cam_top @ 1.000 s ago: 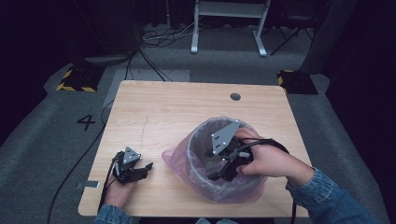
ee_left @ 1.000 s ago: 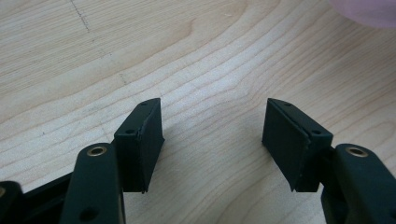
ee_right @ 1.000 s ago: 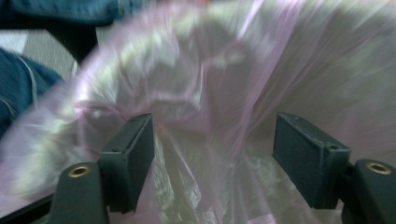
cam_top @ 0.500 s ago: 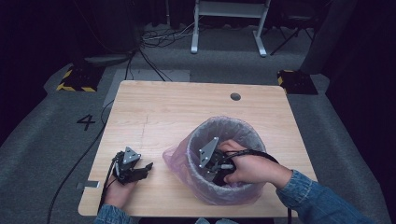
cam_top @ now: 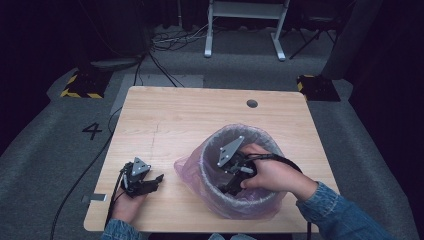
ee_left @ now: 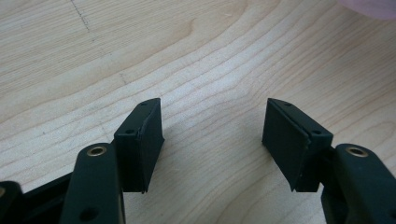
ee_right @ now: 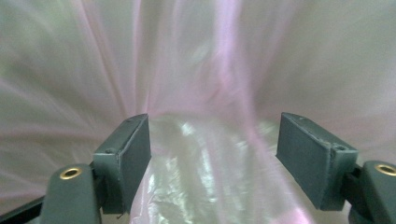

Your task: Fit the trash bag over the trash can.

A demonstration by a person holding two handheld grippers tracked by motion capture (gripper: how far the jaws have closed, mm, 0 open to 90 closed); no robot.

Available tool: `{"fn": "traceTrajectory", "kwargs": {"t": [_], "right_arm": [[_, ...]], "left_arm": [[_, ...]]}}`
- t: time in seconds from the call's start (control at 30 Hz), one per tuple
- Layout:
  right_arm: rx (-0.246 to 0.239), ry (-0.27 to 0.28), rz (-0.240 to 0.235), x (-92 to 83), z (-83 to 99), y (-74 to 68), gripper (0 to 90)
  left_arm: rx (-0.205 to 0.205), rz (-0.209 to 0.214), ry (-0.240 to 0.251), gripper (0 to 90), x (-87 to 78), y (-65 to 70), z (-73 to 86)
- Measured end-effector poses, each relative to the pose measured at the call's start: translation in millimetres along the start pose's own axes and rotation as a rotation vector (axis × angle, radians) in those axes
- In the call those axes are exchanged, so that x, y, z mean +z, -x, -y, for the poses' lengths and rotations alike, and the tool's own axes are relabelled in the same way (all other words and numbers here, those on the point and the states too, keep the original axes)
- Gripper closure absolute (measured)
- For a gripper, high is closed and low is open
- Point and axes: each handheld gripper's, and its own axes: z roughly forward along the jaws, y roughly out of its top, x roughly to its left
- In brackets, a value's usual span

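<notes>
Your table (cam_top: 165,120) stands in the middle, with a bin (cam_top: 240,170) on its near right part and a bag (cam_top: 187,167) lining that bin, spilling over its rim toward the left. Your right gripper (cam_top: 231,186) sits down inside the bin, jaws apart with the bag between and beyond them. Your left gripper (cam_top: 150,181) rests on the table near its front left corner, well left of the bin, jaws apart over bare wood.

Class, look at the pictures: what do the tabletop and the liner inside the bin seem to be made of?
Tabletop: pale wood or a wood-look laminate, matt; grain lines run across it. Liner: thin pink translucent plastic film, glossy; it creases and shines.
</notes>
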Motion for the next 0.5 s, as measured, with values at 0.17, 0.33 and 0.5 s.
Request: {"fn": "traceTrajectory", "kwargs": {"t": [0.17, 0.33, 0.5], "right_arm": [[0.023, 0.078, 0.043, -23.6, -8.5, 3.4, 26.2], [0.054, 0.169, 0.134, -43.0, -15.4, 4.5, 26.5], [0.114, 0.253, 0.209, -63.1, -18.1, 6.3, 28.1]], "left_arm": [[-0.001, 0.001, 0.000, 37.9, 0.1, 0.0, 0.0], [-0.001, -0.002, -0.002, 37.8, -0.1, 0.4, 0.0], [-0.002, -0.002, 0.000, 37.8, 0.1, 0.2, 0.0]]}}
